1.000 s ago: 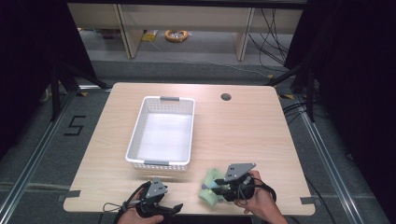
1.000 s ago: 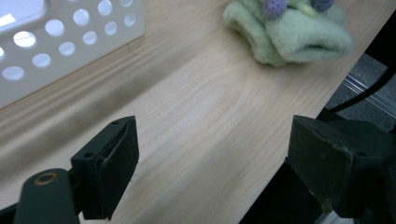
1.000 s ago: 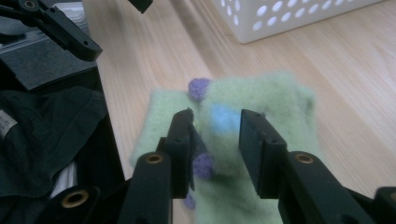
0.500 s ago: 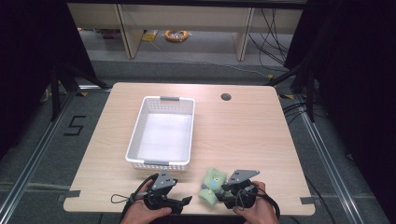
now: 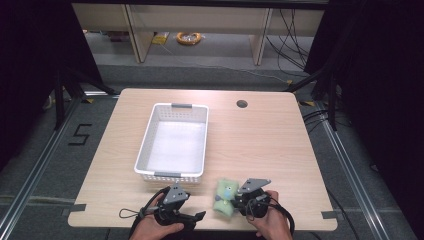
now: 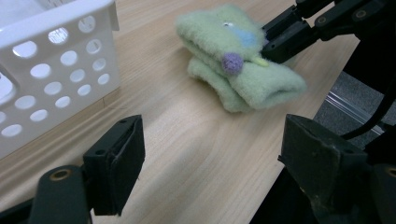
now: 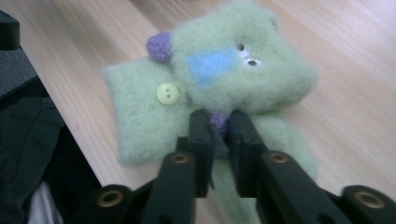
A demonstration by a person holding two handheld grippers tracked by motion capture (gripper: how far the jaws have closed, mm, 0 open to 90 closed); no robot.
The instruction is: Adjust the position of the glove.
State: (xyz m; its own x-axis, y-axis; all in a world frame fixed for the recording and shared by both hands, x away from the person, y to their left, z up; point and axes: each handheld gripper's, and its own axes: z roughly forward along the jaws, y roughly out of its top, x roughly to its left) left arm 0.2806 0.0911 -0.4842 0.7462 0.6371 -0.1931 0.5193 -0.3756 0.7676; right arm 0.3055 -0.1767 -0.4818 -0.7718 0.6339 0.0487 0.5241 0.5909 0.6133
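A green plush toy (image 5: 224, 196) lies on the desk (image 5: 260, 140) near the bottom edge of the high view, just right of centre. It is soft and fuzzy, with a blue patch, small purple knobs and a pale button on it. In the right gripper view it sits in the upper middle of the frame, and a purple bit of it is pinched between the two black fingers.

The right gripper (image 5: 235, 202) touches the toy's right side in the high view; its fingers have just been closing and now stand nearly together, clamped on the toy's fabric. In the left gripper view it reaches in from the upper right onto the toy (image 6: 238, 56).

The left gripper (image 5: 197, 217) lies lower left of the toy, apart from it, with its fingers (image 6: 119, 158) spread wide and only bare desk between them.

A white basket (image 5: 172, 142) with a perforated wall stands above the left gripper, near the toy.
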